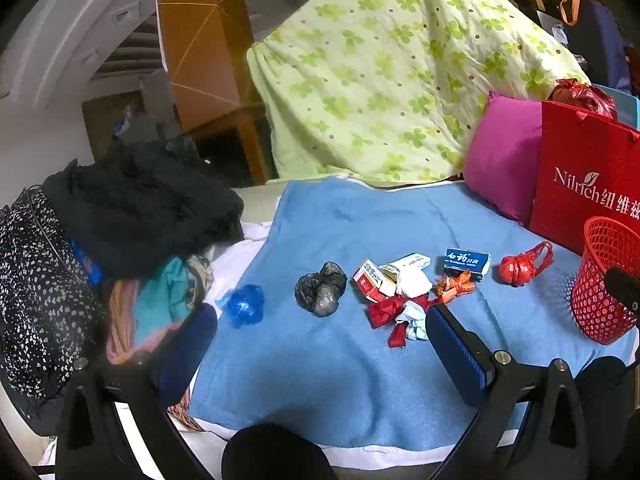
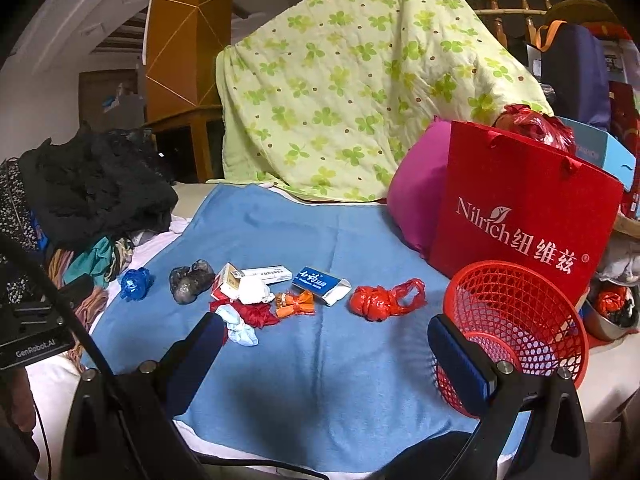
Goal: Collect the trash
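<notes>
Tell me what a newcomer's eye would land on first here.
Likely the row of trash across the blue towel: a blue wad, a grey bag, boxes and a knotted red bag. At the right, a red mesh basket stands before a red paper bag; a clover quilt rises behind.

Orange wooden cabinet (image 1: 200,40), white wall (image 1: 36,136), dim light.

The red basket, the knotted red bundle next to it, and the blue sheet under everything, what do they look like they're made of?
Red basket: seemingly rigid moulded plastic, judging by its open lattice mesh.
Knotted red bundle: probably a thin plastic bag, glossy and crinkled, with a loop handle.
Blue sheet: soft matte fabric, possibly towelling, with fuzzy texture and gentle wrinkles.
</notes>
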The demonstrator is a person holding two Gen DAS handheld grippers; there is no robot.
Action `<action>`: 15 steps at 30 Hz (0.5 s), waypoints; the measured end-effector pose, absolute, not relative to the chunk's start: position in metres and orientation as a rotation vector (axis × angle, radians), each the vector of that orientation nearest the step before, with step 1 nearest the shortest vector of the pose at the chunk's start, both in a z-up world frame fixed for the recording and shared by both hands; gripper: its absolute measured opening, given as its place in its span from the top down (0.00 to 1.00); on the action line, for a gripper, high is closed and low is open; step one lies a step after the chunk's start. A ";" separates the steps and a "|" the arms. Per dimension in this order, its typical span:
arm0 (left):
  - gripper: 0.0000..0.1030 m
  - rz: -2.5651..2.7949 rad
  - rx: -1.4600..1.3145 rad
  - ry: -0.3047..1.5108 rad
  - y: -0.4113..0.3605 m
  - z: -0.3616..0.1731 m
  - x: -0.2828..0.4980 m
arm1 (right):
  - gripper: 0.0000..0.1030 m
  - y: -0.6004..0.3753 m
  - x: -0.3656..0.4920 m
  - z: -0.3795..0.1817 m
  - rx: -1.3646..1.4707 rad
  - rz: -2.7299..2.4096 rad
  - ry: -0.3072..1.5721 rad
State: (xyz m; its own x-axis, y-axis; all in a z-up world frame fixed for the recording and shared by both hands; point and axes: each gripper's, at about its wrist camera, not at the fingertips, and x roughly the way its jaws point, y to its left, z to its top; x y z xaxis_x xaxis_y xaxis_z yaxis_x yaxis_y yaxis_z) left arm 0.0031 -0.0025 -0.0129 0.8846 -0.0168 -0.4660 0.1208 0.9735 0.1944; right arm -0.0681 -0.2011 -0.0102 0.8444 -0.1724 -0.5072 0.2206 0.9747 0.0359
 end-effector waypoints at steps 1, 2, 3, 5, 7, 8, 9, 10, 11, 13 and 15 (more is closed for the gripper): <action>0.00 -0.074 0.223 0.483 -0.003 -0.013 0.002 | 0.00 -0.201 -0.068 -0.011 0.088 -0.211 0.528; 0.00 -0.075 0.229 0.485 -0.004 -0.013 0.003 | 0.00 -0.202 -0.068 -0.012 0.081 -0.214 0.525; 0.00 -0.076 0.230 0.486 -0.004 -0.014 0.003 | 0.00 -0.201 -0.069 -0.011 0.075 -0.217 0.533; 0.00 -0.076 0.229 0.484 -0.004 -0.014 0.003 | 0.00 -0.202 -0.068 -0.012 0.079 -0.218 0.534; 0.00 -0.076 0.242 0.498 -0.004 -0.014 0.003 | 0.00 -0.202 -0.068 -0.012 0.073 -0.221 0.532; 0.00 -0.075 0.245 0.495 -0.005 -0.015 0.003 | 0.00 -0.202 -0.068 -0.012 0.072 -0.222 0.533; 0.00 -0.076 0.246 0.496 -0.005 -0.015 0.003 | 0.00 -0.202 -0.068 -0.013 0.073 -0.220 0.529; 0.00 -0.077 0.245 0.493 -0.004 -0.016 0.003 | 0.00 -0.202 -0.068 -0.013 0.073 -0.221 0.529; 0.00 -0.079 0.237 0.488 -0.004 -0.016 0.003 | 0.00 -0.202 -0.068 -0.013 0.070 -0.222 0.525; 0.00 -0.079 0.236 0.485 -0.004 -0.017 0.003 | 0.00 -0.202 -0.068 -0.014 0.071 -0.219 0.526; 0.00 -0.079 0.237 0.489 -0.004 -0.017 0.003 | 0.00 -0.201 -0.068 -0.014 0.068 -0.218 0.528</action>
